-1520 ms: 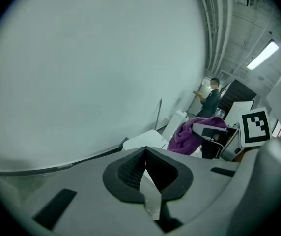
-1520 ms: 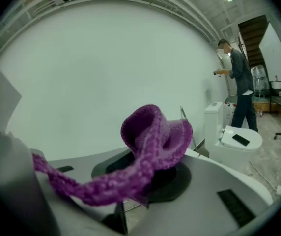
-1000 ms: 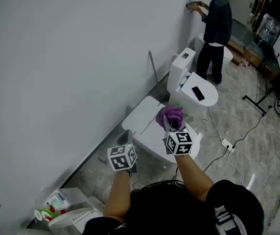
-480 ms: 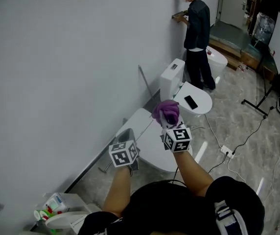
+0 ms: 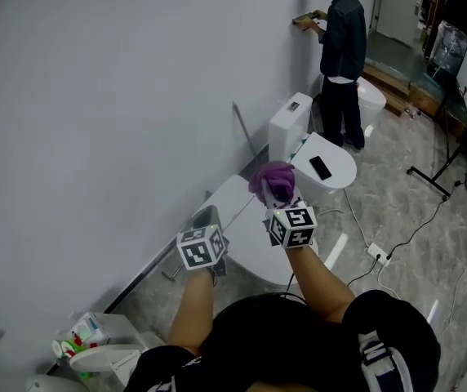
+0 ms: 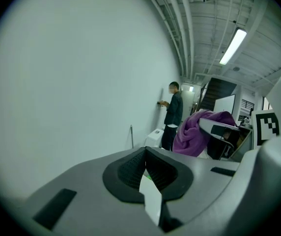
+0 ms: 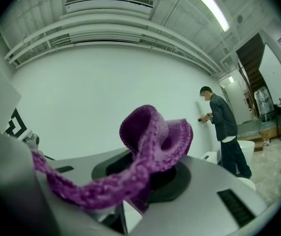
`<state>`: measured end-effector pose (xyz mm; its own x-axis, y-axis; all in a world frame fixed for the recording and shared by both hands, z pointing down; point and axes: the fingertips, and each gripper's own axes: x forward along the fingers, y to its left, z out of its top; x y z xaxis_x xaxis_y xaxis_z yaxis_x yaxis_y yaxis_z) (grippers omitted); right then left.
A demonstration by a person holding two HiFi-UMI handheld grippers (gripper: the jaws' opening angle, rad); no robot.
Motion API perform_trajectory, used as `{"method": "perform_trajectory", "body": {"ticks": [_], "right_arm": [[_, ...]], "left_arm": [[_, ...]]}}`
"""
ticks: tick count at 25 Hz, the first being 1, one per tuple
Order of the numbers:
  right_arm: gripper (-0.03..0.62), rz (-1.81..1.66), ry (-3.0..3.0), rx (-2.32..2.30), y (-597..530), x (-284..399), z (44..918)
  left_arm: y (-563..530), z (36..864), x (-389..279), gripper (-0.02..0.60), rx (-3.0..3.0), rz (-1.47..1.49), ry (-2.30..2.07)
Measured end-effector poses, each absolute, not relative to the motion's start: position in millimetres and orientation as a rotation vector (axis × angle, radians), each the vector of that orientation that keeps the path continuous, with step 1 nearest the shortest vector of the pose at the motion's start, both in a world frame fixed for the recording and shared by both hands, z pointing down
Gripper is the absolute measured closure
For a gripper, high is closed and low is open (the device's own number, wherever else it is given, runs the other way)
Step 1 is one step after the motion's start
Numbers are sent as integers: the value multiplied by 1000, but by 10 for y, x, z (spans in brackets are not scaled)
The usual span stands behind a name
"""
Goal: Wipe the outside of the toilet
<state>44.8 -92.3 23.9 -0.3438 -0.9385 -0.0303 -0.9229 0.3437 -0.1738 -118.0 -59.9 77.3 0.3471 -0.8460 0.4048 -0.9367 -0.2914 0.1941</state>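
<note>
The right gripper (image 7: 153, 178) is clamped on a purple knitted cloth (image 7: 153, 136), which bunches above its jaws, apparently held ready for wiping. The left gripper (image 6: 145, 163) has its jaws together with nothing in them. Both hang over the nearest toilet (image 5: 235, 202) — lid down. No brand or writing is legible — only square patterns on the marker cubes (image 5: 292, 225).

The left claw (image 5: 207, 217) and the right claw (image 5: 276, 193), cloth (image 5: 271, 176) in it, hang over the near toilet (image 5: 235, 196); farther stands a second toilet (image 5: 335, 155), a person (image 5: 344, 47) seemingly behind it.
</note>
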Motion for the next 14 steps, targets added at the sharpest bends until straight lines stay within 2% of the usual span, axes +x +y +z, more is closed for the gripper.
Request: {"method": "perform_trajectory", "body": {"ticks": [14], "right_arm": [[528, -195, 2489, -1699, -1014, 158, 241]], "left_arm": [[-755, 776, -1355, 572, 2252, 343, -1547]]}}
